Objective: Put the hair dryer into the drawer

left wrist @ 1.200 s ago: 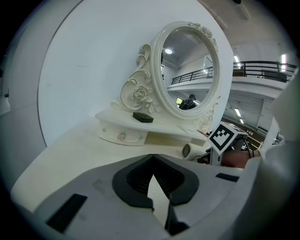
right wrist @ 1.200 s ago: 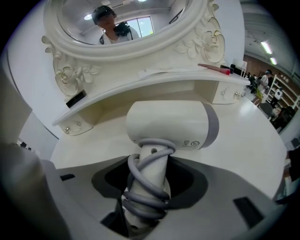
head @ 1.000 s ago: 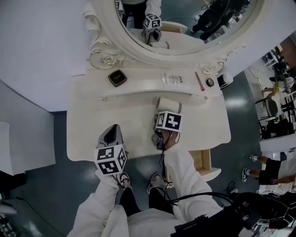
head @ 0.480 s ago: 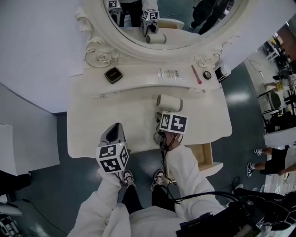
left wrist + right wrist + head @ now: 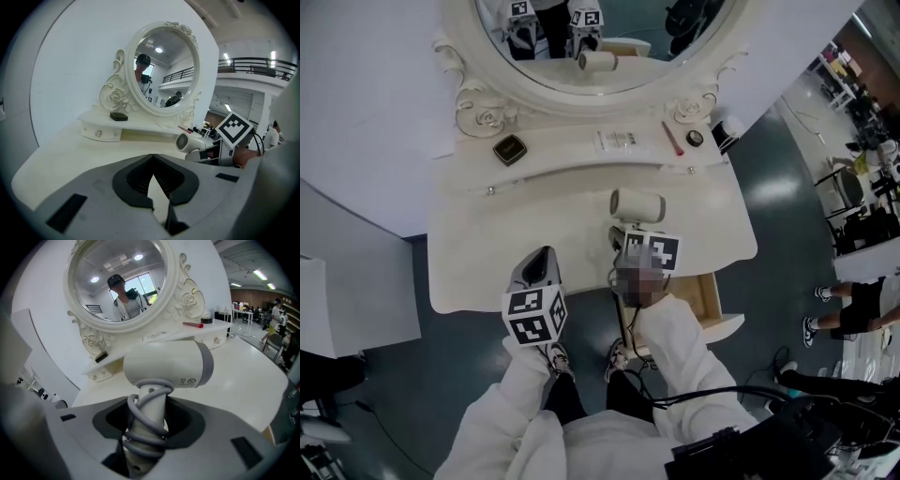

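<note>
My right gripper [image 5: 145, 427] is clamped on the handle of the hair dryer [image 5: 164, 364], whose cord is wound round that handle, and holds it over the middle of the dressing table [image 5: 478, 272]. My left gripper [image 5: 152, 161] hangs over the near left edge, jaws closed together on nothing. The drawer [image 5: 711, 302] stands pulled out at the near right.

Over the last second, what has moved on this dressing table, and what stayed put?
The right gripper, shut on the hair dryer by its cord-wrapped handle, drew it back from the shelf toward the front edge of the table and the open drawer. The left gripper, shut and empty, shifted only slightly. The grip, the drawer and the shelf stayed as they were.
</note>
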A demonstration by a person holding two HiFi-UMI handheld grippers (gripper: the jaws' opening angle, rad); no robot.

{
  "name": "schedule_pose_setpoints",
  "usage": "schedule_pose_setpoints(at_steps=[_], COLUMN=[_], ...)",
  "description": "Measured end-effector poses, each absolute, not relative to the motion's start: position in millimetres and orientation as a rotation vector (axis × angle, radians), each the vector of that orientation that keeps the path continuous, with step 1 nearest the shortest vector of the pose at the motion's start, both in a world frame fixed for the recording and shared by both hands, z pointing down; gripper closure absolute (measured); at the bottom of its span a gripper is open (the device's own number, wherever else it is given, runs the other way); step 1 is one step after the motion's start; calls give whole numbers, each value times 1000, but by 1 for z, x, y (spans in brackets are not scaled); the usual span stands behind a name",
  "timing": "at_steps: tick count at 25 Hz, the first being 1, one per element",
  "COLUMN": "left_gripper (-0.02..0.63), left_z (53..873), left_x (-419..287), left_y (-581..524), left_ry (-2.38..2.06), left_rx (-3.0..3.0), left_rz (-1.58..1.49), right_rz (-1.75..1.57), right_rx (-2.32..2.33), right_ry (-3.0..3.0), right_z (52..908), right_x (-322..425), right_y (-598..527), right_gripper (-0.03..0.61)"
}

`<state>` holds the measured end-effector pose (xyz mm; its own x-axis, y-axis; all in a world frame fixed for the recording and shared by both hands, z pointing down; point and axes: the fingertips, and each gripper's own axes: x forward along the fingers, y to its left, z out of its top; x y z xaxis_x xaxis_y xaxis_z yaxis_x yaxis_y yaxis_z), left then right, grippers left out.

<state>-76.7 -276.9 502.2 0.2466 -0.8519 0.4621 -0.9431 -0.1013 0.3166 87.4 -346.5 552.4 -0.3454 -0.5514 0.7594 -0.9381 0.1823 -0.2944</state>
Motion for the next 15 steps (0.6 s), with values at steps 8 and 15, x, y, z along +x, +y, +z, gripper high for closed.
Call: schedule_pose_setpoints(at_steps=[8,15], left_gripper=[607,607], left_z=[489,480], left_x=[-33,19], left_y=[-249,-227], left_ry=[-1565,-1464], left_rx=[2051,2132], left_rz=[253,280], right_rz=[1100,1092], right_rx=[1404,1418], right_ry=[-1997,-1975], right_z=[537,526], right_x=[119,156], right_y=[-303,-258], right_gripper=[330,330])
